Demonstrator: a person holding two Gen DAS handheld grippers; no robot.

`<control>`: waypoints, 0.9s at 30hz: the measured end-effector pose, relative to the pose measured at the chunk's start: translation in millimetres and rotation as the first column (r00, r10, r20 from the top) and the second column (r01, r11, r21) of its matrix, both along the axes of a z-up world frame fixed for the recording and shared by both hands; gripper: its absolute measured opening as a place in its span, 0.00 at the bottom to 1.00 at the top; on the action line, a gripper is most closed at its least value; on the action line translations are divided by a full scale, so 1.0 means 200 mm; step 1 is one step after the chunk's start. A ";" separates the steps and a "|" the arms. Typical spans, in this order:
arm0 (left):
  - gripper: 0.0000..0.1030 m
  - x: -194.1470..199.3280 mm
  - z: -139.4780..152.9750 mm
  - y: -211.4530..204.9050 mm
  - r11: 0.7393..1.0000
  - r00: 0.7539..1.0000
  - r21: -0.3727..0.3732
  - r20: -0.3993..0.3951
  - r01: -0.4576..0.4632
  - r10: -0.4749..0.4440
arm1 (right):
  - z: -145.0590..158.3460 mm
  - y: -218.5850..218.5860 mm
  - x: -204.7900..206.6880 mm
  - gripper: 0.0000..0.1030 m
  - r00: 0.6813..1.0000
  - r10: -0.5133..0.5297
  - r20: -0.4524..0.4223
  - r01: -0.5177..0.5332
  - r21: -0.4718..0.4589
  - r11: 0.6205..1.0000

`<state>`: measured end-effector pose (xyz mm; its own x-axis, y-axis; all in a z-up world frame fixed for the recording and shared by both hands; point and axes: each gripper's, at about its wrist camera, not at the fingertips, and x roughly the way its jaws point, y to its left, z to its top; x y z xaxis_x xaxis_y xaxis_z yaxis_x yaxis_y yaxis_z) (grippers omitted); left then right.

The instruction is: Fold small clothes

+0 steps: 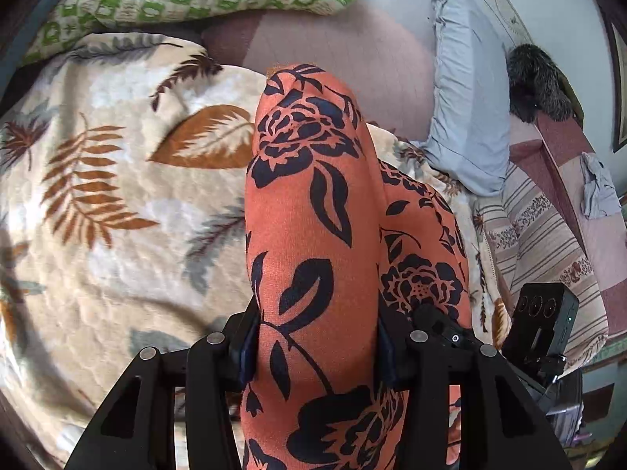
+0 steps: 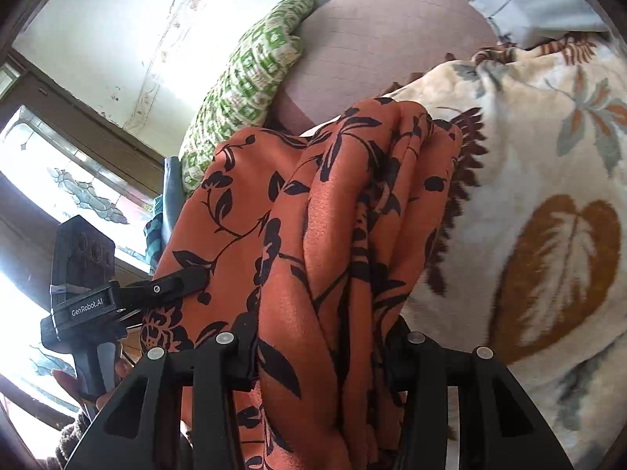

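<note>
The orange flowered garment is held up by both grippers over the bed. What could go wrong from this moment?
1. The orange flowered garment is bunched in thick folds in the right gripper, so layers may fold unevenly.
2. The left gripper pinches a rounded bundle; the cloth could slip out.
3. The leaf-print blanket below is rumpled, so the garment may not lie flat on it.
</note>
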<state>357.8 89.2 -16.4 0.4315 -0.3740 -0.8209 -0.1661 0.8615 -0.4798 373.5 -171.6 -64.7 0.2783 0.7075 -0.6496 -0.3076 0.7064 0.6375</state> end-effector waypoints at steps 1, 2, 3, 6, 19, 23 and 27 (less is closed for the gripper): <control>0.46 -0.01 -0.01 0.06 1.000 1.000 0.016 -0.006 -0.012 0.012 | -0.01 0.08 -0.01 0.43 1.000 0.009 0.002 -0.009 -0.003 1.000; 0.46 -0.02 -0.02 0.12 0.999 1.000 0.026 -0.014 -0.023 0.023 | -0.02 0.16 -0.02 0.43 1.000 0.017 0.006 -0.017 -0.012 1.000; 0.46 -0.05 -0.04 0.17 0.999 0.999 0.037 -0.025 -0.033 0.034 | -0.04 0.22 -0.02 0.43 1.000 0.019 0.002 -0.019 -0.019 1.000; 0.46 -0.05 -0.15 0.24 0.998 0.995 0.045 -0.080 -0.053 0.057 | -0.12 0.38 -0.04 0.43 1.000 0.025 -0.019 -0.026 -0.058 0.998; 0.71 -0.02 -0.54 0.37 1.000 0.994 0.003 -0.108 -0.014 0.014 | -0.36 0.33 -0.02 0.70 0.996 0.062 -0.062 -0.069 -0.121 0.990; 0.68 -0.12 -0.44 0.43 1.000 0.996 -0.009 -0.087 -0.026 0.025 | -0.32 0.24 -0.04 0.70 0.997 0.025 -0.072 -0.033 -0.105 0.994; 0.70 -0.28 -0.31 0.39 0.984 0.997 0.176 -0.072 -0.015 0.028 | -0.17 0.15 -0.12 0.73 0.998 -0.061 -0.011 0.057 -0.212 0.976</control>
<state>301.2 167.0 -77.6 0.3736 -0.2132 -0.9028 -0.2150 0.9268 -0.3078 349.1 -142.4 -98.7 0.3025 0.5366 -0.7878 -0.2516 0.8421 0.4770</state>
